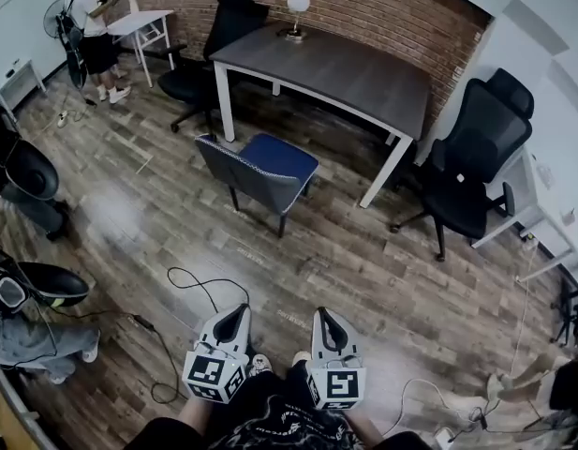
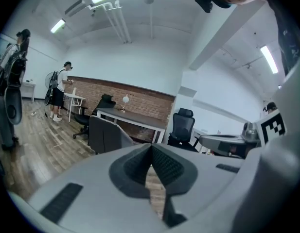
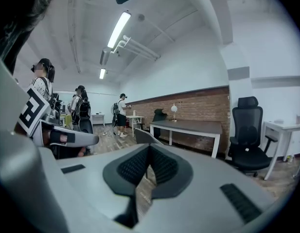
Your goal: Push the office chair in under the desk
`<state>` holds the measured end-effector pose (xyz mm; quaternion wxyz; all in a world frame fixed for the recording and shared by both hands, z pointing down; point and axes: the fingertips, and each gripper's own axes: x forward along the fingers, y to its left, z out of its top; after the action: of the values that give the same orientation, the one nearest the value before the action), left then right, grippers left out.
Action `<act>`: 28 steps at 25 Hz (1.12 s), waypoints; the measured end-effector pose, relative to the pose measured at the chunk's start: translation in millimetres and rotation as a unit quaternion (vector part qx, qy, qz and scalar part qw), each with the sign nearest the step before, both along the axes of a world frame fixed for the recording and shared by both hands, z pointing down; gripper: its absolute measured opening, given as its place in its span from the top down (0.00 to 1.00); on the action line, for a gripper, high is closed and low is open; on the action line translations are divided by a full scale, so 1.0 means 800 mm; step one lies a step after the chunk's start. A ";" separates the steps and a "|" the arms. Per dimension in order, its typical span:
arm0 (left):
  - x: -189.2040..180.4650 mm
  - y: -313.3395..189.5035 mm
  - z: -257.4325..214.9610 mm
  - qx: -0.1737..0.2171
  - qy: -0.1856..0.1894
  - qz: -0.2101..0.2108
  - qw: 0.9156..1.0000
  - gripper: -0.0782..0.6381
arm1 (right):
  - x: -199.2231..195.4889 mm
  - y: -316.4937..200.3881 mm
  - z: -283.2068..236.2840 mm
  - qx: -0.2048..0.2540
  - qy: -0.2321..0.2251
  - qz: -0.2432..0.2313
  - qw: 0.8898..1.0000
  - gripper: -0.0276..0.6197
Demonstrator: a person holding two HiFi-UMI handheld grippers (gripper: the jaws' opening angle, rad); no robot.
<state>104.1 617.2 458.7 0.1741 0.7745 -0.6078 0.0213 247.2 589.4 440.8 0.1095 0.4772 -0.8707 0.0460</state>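
Note:
A chair (image 1: 262,170) with a blue seat and grey back stands on the wood floor, pulled out from the dark-topped desk (image 1: 326,67), its back towards me. The left gripper view shows the chair (image 2: 105,135) ahead of the desk (image 2: 135,118); in the right gripper view I see the chair (image 3: 146,139) and desk (image 3: 191,126) too. Both grippers hang low near my body, well short of the chair. My left gripper (image 1: 239,314) is shut and empty, and so is my right gripper (image 1: 323,317).
Black office chairs stand at the desk's right (image 1: 476,167) and far left (image 1: 209,59). A lamp (image 1: 296,12) sits on the desk. A person (image 1: 92,31) stands by a small white table (image 1: 143,22). A cable (image 1: 190,284) lies on the floor before me.

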 end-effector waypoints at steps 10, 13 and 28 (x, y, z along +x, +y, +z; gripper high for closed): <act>-0.012 -0.037 0.014 -0.008 -0.009 -0.025 1.000 0.88 | 0.006 -0.056 0.020 -0.009 -0.001 -0.008 1.000 0.95; -0.020 -0.066 0.016 -0.015 -0.013 -0.039 0.999 0.88 | -0.004 -0.098 0.024 -0.013 -0.001 -0.024 1.000 0.95; -0.012 -0.245 0.027 -0.045 -0.002 -0.053 0.998 0.88 | -0.022 -0.291 0.039 -0.031 0.006 -0.082 0.996 0.95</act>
<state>94.6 421.5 480.6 0.2083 0.7324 -0.6469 0.0409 229.9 356.3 472.0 0.1324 0.4005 -0.9046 0.0609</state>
